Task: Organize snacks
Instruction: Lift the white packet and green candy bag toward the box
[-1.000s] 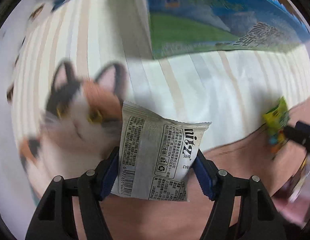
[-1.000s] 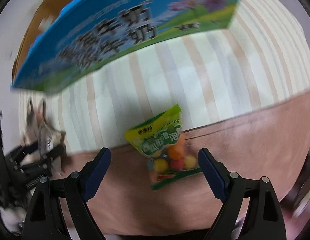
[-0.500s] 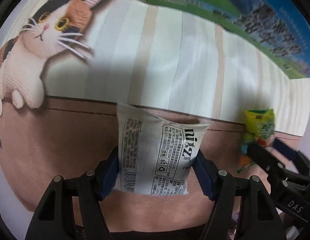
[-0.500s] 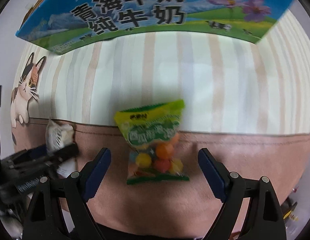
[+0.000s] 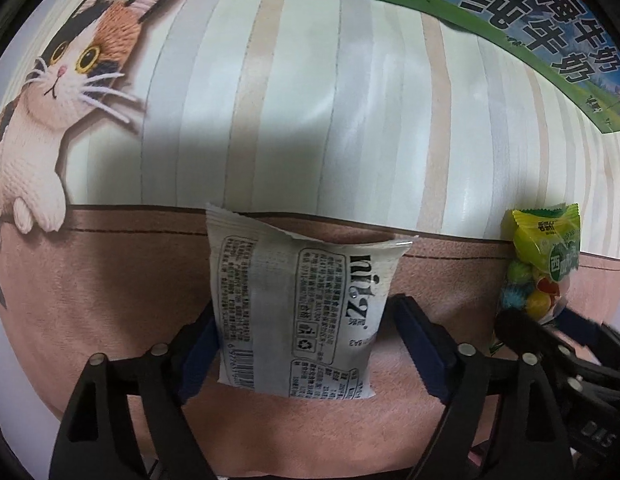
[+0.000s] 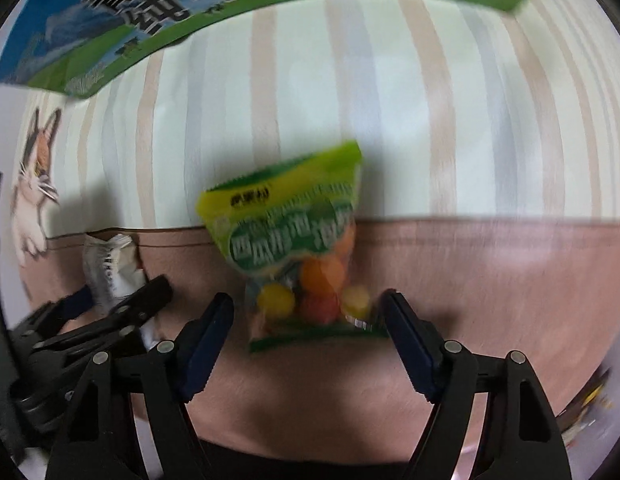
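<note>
A white snack packet [image 5: 293, 312] with black print lies on the brown band of the table mat [image 5: 109, 280], between the jaws of my left gripper [image 5: 305, 312]. Those jaws are opening, and a gap shows at the right pad. A green candy bag [image 6: 293, 248] of coloured balls lies on the same band between the jaws of my right gripper [image 6: 307, 300]. These jaws are closing, with the pads still just off the bag. Each wrist view shows the other side: the candy bag [image 5: 546, 252] at right, the white packet [image 6: 109, 268] at left.
A blue and green milk carton box [image 5: 530, 12] stands at the far side of the striped mat [image 6: 350, 120]. A cat picture [image 5: 69, 80] is printed on the mat's left part. Dark clutter shows at the lower right edge [image 6: 590, 400].
Both grippers came down toward the mat's brown band. The left jaws widened and let go of the white packet. The right jaws narrowed around the candy bag.
</note>
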Tool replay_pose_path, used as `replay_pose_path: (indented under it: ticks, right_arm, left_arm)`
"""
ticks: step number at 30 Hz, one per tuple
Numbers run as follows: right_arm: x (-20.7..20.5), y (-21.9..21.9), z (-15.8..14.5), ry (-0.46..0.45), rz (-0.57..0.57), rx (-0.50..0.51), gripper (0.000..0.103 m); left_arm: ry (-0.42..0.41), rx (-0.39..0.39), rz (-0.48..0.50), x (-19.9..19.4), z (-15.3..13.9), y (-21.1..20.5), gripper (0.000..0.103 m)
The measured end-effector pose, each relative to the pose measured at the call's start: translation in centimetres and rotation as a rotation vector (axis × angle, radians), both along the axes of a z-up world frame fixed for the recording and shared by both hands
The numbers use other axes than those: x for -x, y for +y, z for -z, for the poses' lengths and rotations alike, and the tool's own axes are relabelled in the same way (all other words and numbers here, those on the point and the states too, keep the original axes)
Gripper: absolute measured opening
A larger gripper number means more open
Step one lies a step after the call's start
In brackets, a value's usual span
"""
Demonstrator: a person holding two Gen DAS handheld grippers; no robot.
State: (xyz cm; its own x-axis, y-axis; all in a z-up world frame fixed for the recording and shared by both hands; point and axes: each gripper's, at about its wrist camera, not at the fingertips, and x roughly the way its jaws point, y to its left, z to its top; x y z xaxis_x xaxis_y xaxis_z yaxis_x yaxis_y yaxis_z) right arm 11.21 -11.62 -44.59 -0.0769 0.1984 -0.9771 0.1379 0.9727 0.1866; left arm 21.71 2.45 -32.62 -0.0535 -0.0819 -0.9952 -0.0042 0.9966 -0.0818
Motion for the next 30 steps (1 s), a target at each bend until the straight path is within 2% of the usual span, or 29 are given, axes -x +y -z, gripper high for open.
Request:
replay_pose_path:
  ticks: [5, 7, 12, 14, 15, 18, 19, 20, 22, 25, 30]
  right_arm:
    - [0.5, -2.1, 0.7, 0.018, 0.031, -0.027, 0.081]
    - [-0.7, -2.6, 1.1, 0.012, 0.022, -0.014, 0.081]
    - [-0.8, -3.0, 2.0, 0.034, 0.003, 0.007, 0.082]
    - [-0.7, -3.4, 2.4, 0.041, 0.003, 0.008, 0.082]
    - [-1.4, -3.1, 1.6, 0.038, 0.006, 0.006, 0.082]
    - [-2.3, -2.6, 0.9, 0.009, -0.021, 0.023, 0.08]
    - [-2.0, -2.7, 0.7, -0.016, -0.033, 0.036, 0.079]
    - [-2.1, -2.6, 0.4, -0.034, -0.039, 0.045, 0.073]
    - [-1.5, -1.6, 0.0, -0.053, -0.039, 0.047, 0.055]
    - [-0.6, -1.7, -1.0, -0.068, -0.007, 0.043, 0.053]
    - [1.2, -3.2, 0.1, 0.001, 0.058, -0.064, 0.056]
  left_arm:
    - [-0.012, 0.011, -0.022, 0.0, 1.2, -0.8, 0.099]
    - [-0.005, 0.024, -0.031, 0.1, 2.0, -0.7, 0.103]
    - [0.065, 0.002, 0.021, 0.1, 4.3, -1.3, 0.103]
    - [0.051, 0.02, -0.005, -0.2, 4.4, -1.2, 0.103]
    - [0.042, 0.024, -0.013, -0.3, 4.5, -1.1, 0.103]
    - [0.011, 0.005, -0.028, 0.5, 3.6, -0.5, 0.085]
    - [0.001, -0.006, -0.034, 0.8, 3.2, -0.3, 0.073]
    - [-0.008, -0.009, -0.042, 1.0, 3.0, 0.0, 0.067]
    - [-0.014, 0.014, -0.061, 1.4, 2.4, 0.4, 0.067]
    - [-0.024, 0.017, -0.076, 1.9, 1.9, 1.0, 0.067]
    - [-0.012, 0.016, -0.067, 2.5, 2.8, 0.7, 0.067]
